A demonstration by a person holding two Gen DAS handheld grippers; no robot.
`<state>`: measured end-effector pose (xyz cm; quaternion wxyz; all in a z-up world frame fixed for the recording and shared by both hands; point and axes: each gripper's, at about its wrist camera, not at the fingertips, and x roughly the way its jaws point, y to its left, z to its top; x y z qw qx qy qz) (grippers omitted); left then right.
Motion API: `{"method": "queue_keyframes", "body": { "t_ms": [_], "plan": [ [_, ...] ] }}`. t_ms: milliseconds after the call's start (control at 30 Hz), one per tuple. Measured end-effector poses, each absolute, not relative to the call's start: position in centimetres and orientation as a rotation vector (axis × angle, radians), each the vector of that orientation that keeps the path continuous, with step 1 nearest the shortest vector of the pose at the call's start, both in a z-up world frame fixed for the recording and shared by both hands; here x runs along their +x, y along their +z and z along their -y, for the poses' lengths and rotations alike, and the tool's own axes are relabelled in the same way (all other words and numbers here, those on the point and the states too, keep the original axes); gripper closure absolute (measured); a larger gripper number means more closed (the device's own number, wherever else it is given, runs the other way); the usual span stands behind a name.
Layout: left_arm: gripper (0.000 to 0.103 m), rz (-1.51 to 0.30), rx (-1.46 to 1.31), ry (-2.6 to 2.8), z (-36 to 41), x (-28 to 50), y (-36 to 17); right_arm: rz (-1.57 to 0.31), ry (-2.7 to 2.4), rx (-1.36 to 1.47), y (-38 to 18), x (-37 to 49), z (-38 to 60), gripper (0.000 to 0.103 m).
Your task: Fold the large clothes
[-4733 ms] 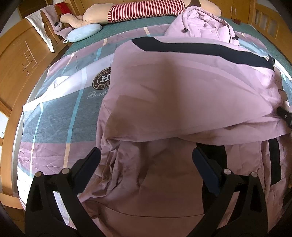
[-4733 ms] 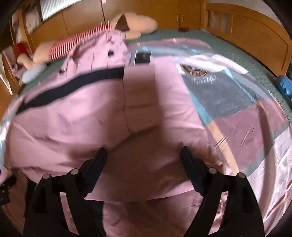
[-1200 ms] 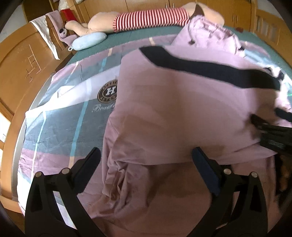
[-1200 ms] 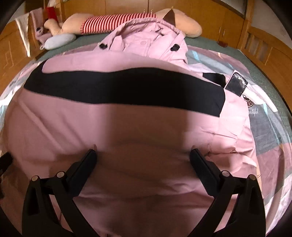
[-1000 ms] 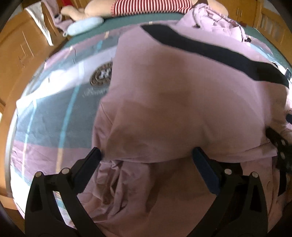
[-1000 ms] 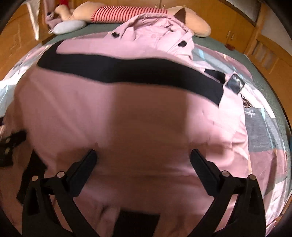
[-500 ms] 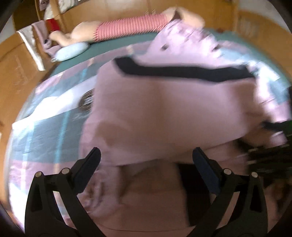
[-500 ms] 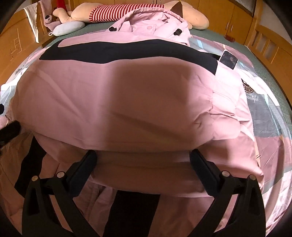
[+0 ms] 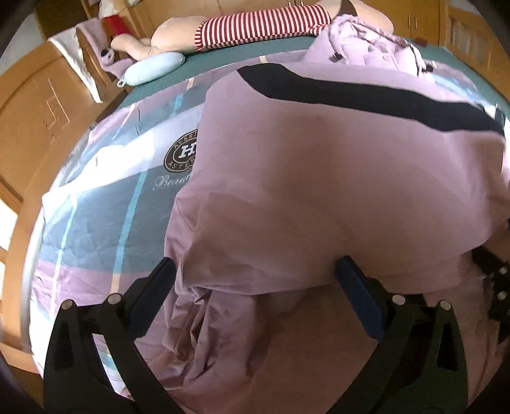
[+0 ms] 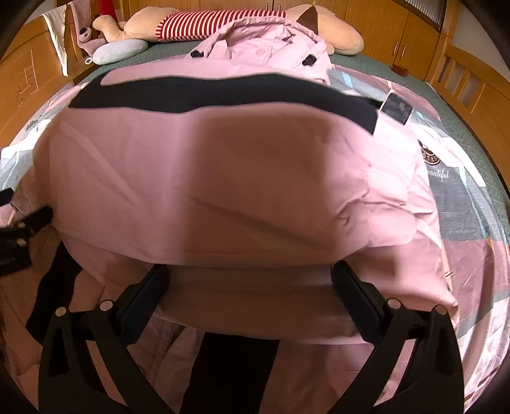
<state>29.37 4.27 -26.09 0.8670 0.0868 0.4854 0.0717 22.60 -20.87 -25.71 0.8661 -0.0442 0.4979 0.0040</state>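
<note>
We see the pink garment [image 10: 242, 178] spread across the bed [image 10: 471, 203], filling the centre of both frames, with a folded layer lying over the lower part and a black band [image 10: 223, 92] running across the upper third. Our judgement: one fold is made, and more folds are left, since the piece is large and loose cloth bunches at the lower left of the left wrist frame.

The left gripper [image 9: 255, 286] stands wide, holding nothing, its fingers astride the fold's near edge. The right gripper [image 10: 248, 286] is likewise wide and empty at the same edge, lower centre of its frame.

The fold edge crosses both frames low. Bare bedsheet shows at the left of the left frame and the right of the right frame. A stuffed toy [image 10: 223, 22] and another pink garment [image 10: 271, 51] crowd the top.
</note>
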Motion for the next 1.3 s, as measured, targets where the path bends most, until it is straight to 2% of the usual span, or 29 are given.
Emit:
{"method": "queue_keyframes", "body": {
  "t_ms": [200, 367, 433, 567, 600, 800, 1033, 1200, 1300],
  "plan": [
    [0.002, -1.070, 0.231, 0.168, -3.6, 29.2, -27.5, -0.819, 0.003, -0.063, -22.0, 21.0, 20.9, 0.001],
    [0.002, -1.064, 0.234, 0.178, -3.6, 28.4, -27.3, -0.730, -0.004, 0.008, -20.7, 20.2, 21.9, 0.001],
    [0.002, -1.052, 0.225, 0.172, -3.7, 28.2, -27.0, -0.766, -0.002, 0.020, -21.2, 21.0, 22.2, 0.001],
    [0.002, -1.011, 0.148, 0.131, -4.3, 27.6, -25.8, -1.001, -0.032, -0.045, -25.4, 23.4, 21.9, 0.001],
    [0.002, -1.002, 0.129, 0.122, -4.4, 27.4, -25.5, -1.012, -0.024, -0.034, -25.9, 23.6, 22.1, 0.001],
    [0.002, -0.990, 0.094, 0.121, -4.3, 27.4, -25.3, -1.016, -0.028, -0.027, -24.7, 23.5, 22.2, 0.001],
    [0.002, -0.999, 0.133, 0.145, -3.8, 27.4, -25.9, -0.766, -0.017, 0.031, -16.6, 21.9, 23.6, 0.001],
    [0.002, -1.004, 0.193, 0.169, -3.0, 27.4, -26.7, -0.822, -0.060, 0.106, -17.8, 23.6, 26.4, 0.001],
    [0.002, -0.998, 0.199, 0.174, -2.9, 27.3, -26.8, -0.812, -0.065, 0.205, -16.4, 25.1, 28.2, 0.001]
  ]
}}
